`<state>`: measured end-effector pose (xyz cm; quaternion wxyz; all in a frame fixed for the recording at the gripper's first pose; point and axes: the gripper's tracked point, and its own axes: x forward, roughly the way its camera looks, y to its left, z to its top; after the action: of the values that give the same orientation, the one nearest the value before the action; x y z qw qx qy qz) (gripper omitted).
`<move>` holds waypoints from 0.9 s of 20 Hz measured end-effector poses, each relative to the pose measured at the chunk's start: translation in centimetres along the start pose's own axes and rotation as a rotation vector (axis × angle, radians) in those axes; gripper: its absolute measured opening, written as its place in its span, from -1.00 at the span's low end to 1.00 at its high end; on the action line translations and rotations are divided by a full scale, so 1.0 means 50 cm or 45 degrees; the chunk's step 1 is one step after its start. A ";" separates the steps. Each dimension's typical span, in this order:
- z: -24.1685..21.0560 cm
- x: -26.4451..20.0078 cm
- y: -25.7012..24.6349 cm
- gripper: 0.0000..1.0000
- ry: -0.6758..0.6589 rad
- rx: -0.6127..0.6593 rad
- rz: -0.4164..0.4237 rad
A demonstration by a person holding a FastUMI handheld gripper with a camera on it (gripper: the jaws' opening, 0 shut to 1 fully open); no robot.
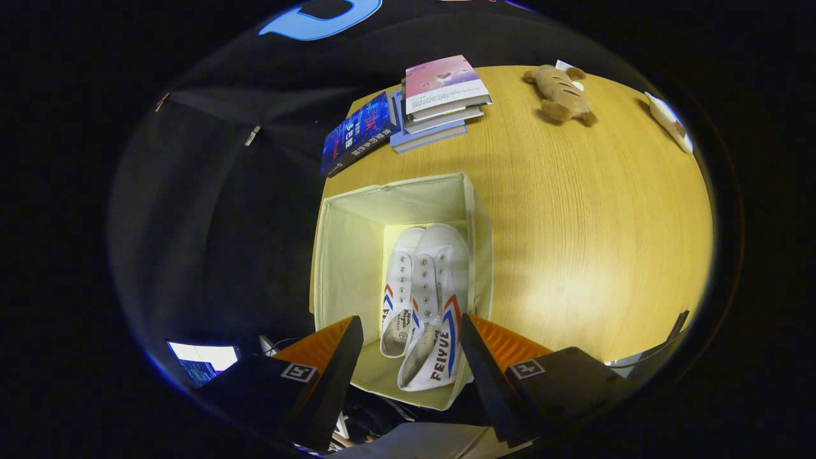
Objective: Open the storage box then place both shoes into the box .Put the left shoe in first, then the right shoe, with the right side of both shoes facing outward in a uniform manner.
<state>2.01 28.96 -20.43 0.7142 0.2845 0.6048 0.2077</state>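
1. Lying side by side inside the open storage box [347, 255], the left shoe [398, 287] and the right shoe [438, 299] sit between and just ahead of the fingers of the claw [411, 347], toes pointing away from it and heels nearest.
2. The right shoe (the one with the striped side panel in plain sight) rests against the box wall on the side toward the open worktop [574, 242]; the left shoe touches it on its other side, partly tucked under it.
3. The box stands at the worktop's edge; beside it on that side the surface drops off to dark cloth.
4. Inside the box, bare floor is left between the left shoe and the far-side wall.
5. Beyond the box lie a dark blue book [358, 132] and a stack of books [441, 102], near each other and well apart from the box.
6. Farther off, a stuffed toy [561, 94] lies on the wood, with broad bare surface between it and the box.
7. The claw is released, fingers spread wide, holding nothing and touching neither shoe; each fingertip hangs above a side of the box.
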 end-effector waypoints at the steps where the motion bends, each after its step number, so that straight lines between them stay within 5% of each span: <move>1: -0.002 -0.001 -0.014 0.94 -0.008 -0.008 -0.015; 10: 0.017 -0.120 -0.107 0.96 -0.238 0.040 0.036; 18: 0.073 -0.288 -0.269 0.95 -0.605 -0.062 -0.096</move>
<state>2.32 9.07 -18.12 0.8503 0.2854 0.4250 0.1226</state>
